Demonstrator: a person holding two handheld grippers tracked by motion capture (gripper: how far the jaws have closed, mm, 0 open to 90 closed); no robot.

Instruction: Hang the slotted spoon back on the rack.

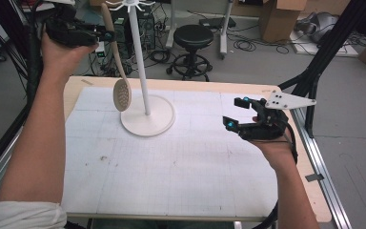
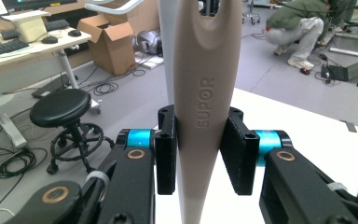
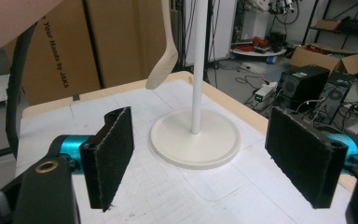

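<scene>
Two grippers: the left gripper (image 1: pixel 106 34), upper left of the frame, clamps the skimmer (image 1: pixel 119 71) handle beside the rack (image 1: pixel 145 102) pole, while the right gripper (image 1: pixel 236 113), centre right, stands open and empty.

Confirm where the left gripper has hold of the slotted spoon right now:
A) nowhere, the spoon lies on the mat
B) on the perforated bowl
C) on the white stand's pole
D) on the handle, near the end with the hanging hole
D: the left gripper has its pads pressed on both sides of the slotted spoon handle just below the hanging hole, while the perforated bowl hangs free beside the white stand.
</scene>
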